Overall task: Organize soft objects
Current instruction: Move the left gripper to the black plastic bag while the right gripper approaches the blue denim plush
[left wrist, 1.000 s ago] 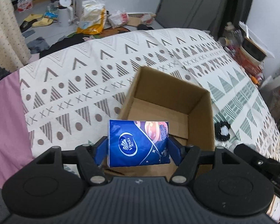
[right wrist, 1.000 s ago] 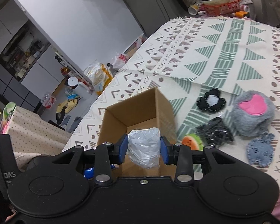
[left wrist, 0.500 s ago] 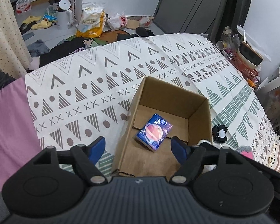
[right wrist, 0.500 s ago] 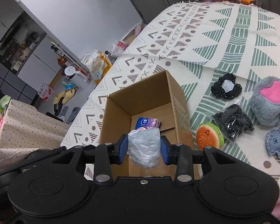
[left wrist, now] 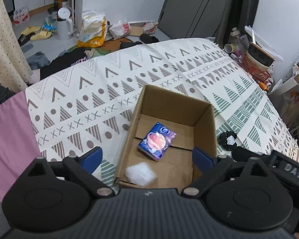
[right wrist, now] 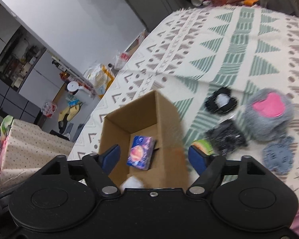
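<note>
An open cardboard box (left wrist: 204,123) (right wrist: 119,127) stands on the patterned cloth. Inside it lie a blue tissue pack (left wrist: 157,141) (right wrist: 141,153) and a white soft wad (left wrist: 140,174) (right wrist: 132,181) near the front wall. My left gripper (left wrist: 147,159) hangs open above the box's near edge with nothing between its fingers. My right gripper (right wrist: 155,158) is open too, above the same box. To the right of the box lie a grey plush with a pink patch (right wrist: 269,115), a black pouch (right wrist: 226,137), a black-and-white piece (right wrist: 221,101) (left wrist: 228,140), a watermelon toy (right wrist: 202,146) and a blue-grey patch (right wrist: 279,155).
The patterned cloth (left wrist: 101,91) covers a bed, with a pink sheet (left wrist: 8,131) at the left. Bags, slippers and a white kettle (left wrist: 63,24) litter the floor behind. A cluttered red basket (left wrist: 257,67) stands at the far right corner.
The left gripper opened and dropped the tissue pack into the box, then drew back. The right gripper has just opened and the white wad has fallen into the box.
</note>
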Action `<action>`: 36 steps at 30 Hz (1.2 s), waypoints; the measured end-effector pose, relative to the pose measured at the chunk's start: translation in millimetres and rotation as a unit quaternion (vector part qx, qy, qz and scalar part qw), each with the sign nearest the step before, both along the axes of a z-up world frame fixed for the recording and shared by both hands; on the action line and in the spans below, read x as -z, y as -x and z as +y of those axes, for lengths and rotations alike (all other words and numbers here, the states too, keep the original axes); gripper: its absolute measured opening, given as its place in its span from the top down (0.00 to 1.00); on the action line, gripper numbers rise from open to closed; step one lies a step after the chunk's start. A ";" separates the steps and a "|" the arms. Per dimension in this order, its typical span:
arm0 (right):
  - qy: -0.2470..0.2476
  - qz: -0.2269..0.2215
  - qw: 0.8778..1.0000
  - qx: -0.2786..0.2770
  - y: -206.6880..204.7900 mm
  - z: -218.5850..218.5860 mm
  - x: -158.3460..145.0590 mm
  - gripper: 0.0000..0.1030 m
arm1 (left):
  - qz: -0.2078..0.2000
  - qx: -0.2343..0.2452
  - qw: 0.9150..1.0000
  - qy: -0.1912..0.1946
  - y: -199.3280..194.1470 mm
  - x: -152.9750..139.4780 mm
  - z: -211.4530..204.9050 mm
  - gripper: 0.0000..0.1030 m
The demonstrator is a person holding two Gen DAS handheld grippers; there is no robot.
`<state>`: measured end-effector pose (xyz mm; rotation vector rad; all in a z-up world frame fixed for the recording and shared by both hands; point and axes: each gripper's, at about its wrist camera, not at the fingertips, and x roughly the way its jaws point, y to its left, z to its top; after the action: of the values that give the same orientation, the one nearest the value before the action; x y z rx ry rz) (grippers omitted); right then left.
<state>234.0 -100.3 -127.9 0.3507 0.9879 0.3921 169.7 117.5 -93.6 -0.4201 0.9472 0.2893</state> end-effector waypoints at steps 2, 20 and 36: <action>0.004 -0.006 1.000 0.002 -1.4 -13.0 -3.6 0.23 | -0.007 0.003 1.000 -0.005 -0.4 -1.7 -7.4 0.00; 0.022 -0.029 0.999 0.040 6.4 -122.5 -9.7 0.07 | -0.028 0.068 0.997 -0.036 -6.5 -11.3 -86.9 0.00; -0.040 0.029 0.994 0.093 7.3 -175.1 43.9 0.13 | -0.035 0.107 0.992 -0.062 -20.2 -5.7 -153.6 0.02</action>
<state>226.8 -275.4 -171.9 0.5247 0.9891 0.2534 189.9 -36.0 -87.9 -0.2110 0.8914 0.1371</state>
